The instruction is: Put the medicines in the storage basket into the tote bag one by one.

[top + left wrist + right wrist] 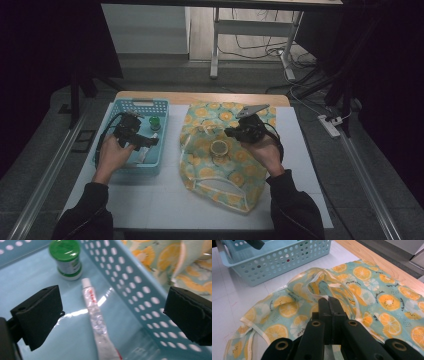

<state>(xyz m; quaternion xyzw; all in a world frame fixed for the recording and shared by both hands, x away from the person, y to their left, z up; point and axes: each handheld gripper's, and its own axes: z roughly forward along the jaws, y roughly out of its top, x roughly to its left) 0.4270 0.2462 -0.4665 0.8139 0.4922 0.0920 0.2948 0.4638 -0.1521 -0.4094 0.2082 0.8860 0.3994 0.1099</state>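
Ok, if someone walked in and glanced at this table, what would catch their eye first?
Probably the orange-slice patterned cloth bag spread over the middle of the table, with the right hand-held gripper shut on its rim. Next, the pale blue perforated basket to its left, holding a green-lidded jar and a clear tube. The left hand-held gripper hangs open above the tube.
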